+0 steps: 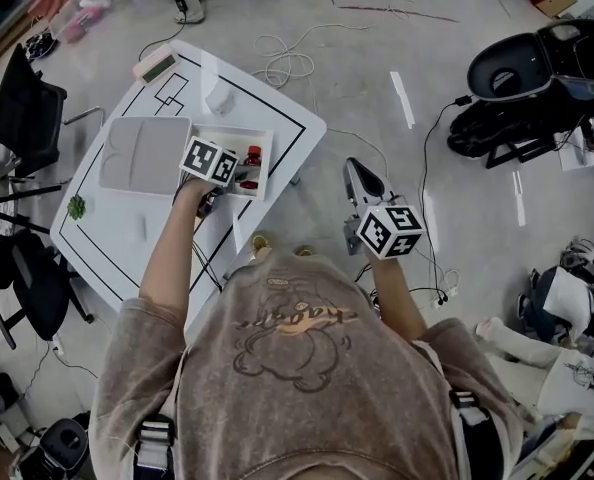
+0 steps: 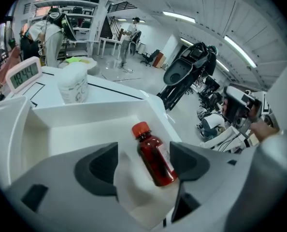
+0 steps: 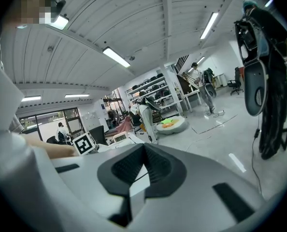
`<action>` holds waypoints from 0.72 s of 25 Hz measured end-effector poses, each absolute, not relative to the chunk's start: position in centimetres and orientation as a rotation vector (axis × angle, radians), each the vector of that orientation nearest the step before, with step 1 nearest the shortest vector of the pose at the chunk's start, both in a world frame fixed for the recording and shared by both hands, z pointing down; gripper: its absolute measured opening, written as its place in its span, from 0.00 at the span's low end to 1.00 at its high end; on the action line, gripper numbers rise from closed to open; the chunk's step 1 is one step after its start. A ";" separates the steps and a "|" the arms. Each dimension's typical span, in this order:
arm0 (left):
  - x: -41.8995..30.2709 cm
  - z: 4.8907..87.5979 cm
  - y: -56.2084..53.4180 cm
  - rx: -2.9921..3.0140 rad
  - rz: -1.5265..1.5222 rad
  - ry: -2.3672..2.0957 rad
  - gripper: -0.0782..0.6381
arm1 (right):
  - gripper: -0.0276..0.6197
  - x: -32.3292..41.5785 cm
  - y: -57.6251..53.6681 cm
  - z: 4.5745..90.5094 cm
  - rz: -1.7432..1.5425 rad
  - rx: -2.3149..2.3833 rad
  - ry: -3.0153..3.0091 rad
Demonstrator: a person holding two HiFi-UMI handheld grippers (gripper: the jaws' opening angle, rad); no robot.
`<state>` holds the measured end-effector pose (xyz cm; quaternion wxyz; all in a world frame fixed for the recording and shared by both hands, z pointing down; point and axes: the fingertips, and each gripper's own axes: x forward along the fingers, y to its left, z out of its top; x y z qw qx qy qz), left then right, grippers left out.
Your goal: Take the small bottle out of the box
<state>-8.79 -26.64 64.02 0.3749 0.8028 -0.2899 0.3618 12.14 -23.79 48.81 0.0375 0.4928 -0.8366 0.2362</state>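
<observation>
The desk (image 1: 277, 118) carries a white box (image 2: 85, 124). The left tongs (image 2: 144, 162) are released, jaws spread inside the box. The right tongs (image 3: 143, 151) are clenched on nothing (beside the desk, over the floor). The small bottle (image 2: 155, 157) lies in the box between the left jaws.

Bright, even indoor light fills all three views. Long ceiling strip lamps (image 3: 118, 57) glow overhead in both gripper views and burn out to white. The white worktop (image 1: 277, 118) carries a pale sheen near its far edge, and shadows are faint and soft. Both gripper views bend strongly toward black rounded corners. The small bottle (image 2: 153, 158) is sharp, with a thin highlight. The near grey bodies of the left gripper (image 2: 143, 162) and right gripper (image 3: 142, 146) are soft.
</observation>
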 end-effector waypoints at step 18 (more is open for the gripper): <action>-6.8 64.6 -25.7 2.002 0.782 -0.417 0.42 | 0.04 12.3 -25.0 49.4 0.727 1.552 -2.523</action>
